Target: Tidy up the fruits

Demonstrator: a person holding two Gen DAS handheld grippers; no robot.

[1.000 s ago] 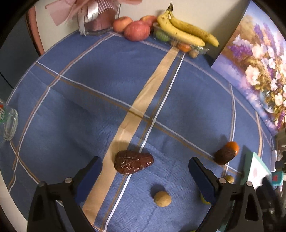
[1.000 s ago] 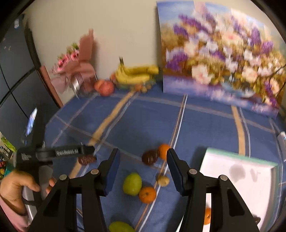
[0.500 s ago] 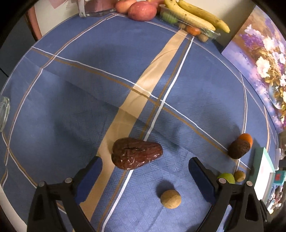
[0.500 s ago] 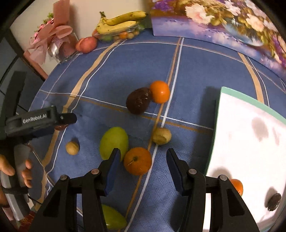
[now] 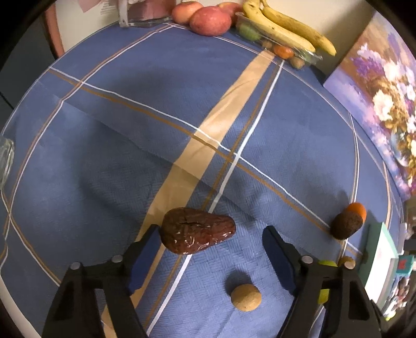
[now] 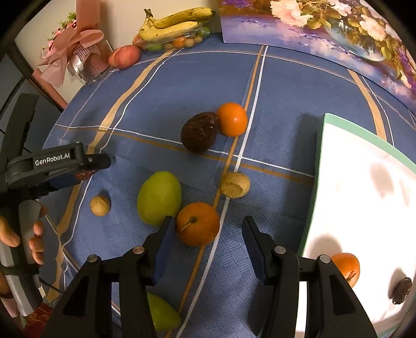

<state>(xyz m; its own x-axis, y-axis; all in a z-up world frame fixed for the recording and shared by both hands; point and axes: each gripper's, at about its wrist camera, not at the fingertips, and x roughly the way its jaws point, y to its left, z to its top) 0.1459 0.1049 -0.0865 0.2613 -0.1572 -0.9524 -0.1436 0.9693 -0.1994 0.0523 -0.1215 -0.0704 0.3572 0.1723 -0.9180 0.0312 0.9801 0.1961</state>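
Observation:
In the left wrist view my left gripper [image 5: 210, 247] is open, its fingers on either side of a wrinkled brown date [image 5: 196, 230] that lies on the blue cloth. A small tan round fruit [image 5: 245, 297] lies just in front of the right finger. In the right wrist view my right gripper [image 6: 205, 241] is open around an orange [image 6: 197, 223], with a green fruit [image 6: 159, 197] touching its left side. A white tray [image 6: 364, 197] with a green rim at the right holds an orange [image 6: 347, 267] and a dark date [image 6: 401, 286].
On the cloth lie a dark brown fruit [image 6: 199, 131] against an orange [image 6: 232, 118], a tan fruit [image 6: 234, 184], a small tan fruit [image 6: 99, 205] and a second green fruit [image 6: 162, 313]. Bananas [image 6: 174, 24], apples [image 6: 126, 56], a gift bouquet [image 6: 78, 54] and a flower painting [image 6: 325, 28] stand along the wall.
Both grippers have moved down and forward. The date now sits between the left fingers and the orange between the right fingers. Both stay open.

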